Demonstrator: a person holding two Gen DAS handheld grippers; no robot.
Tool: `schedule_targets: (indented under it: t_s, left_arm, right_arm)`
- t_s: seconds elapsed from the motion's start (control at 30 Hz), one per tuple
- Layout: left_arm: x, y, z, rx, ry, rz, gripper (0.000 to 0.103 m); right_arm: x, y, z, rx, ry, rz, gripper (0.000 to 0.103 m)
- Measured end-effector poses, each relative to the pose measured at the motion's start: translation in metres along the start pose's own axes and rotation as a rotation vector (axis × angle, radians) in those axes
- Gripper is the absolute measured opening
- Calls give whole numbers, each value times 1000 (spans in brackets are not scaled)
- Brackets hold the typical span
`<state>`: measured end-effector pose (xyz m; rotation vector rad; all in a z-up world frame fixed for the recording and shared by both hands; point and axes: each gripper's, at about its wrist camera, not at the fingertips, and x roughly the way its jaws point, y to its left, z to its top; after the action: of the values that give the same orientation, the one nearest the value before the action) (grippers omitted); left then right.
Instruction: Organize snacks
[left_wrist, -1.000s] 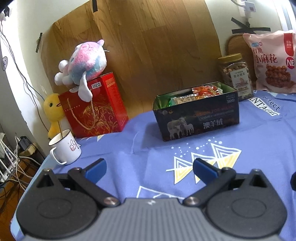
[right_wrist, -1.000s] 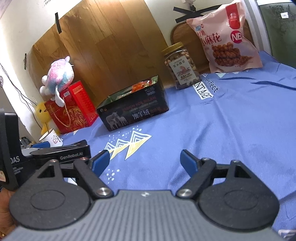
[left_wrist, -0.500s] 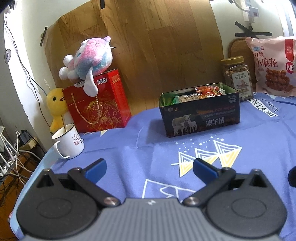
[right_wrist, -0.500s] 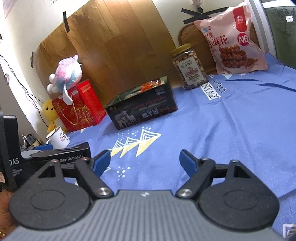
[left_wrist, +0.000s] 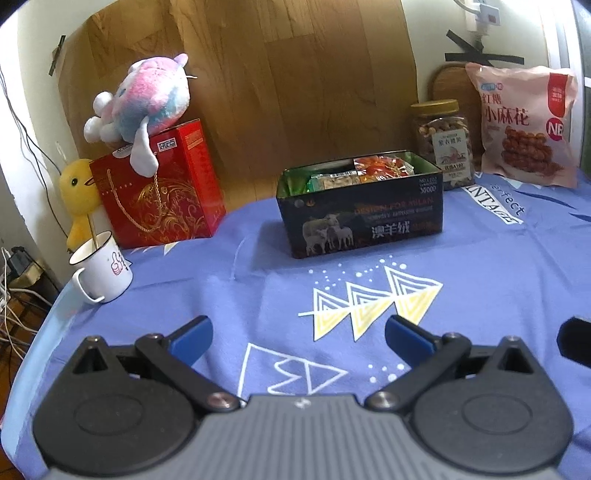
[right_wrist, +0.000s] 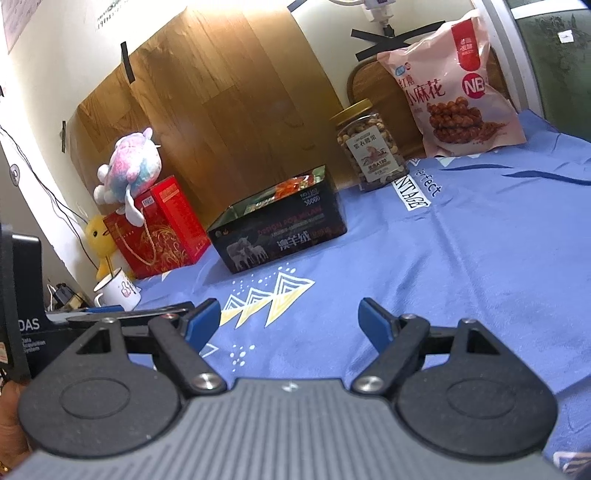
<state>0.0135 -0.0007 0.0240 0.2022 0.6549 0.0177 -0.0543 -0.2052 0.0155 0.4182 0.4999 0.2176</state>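
Left claw (left_wrist: 298, 338) gapes empty; dark tin (left_wrist: 364, 221) holds snack packets (left_wrist: 364, 173).

The left wrist camera sits low, just behind the left gripper (left_wrist: 298, 334), and looks across the blue cloth (left_wrist: 498, 266). The dark tin (left_wrist: 364, 218) is near, at 12 o'clock. The right wrist camera sits behind the right gripper (right_wrist: 289, 321) and seems tilted. Its tin (right_wrist: 280, 236) lies farther, at 11 o'clock. Both views share the tin, the nut jar (left_wrist: 443, 142) and the pink bag (right_wrist: 448, 88).
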Motion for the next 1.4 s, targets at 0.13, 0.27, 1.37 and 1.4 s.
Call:
schedule_targets:
  t_s: [0.13,0.27,1.37,1.4]
  left_arm:
    - [1,0,0,-6,10,8,103]
    - [4,-1,-1,-4,19,16,103]
    - [29,-14,17,-23,50,-31,103]
    - [31,-14,17,-26,53,-35,103]
  right_arm:
    - [2,-2,-1,3,3,12,84]
    - [3,-3,-1,7,5,16,84]
    - [22,-16,14,-4,18,12,84]
    - [23,-16,15,-6,20,11,84]
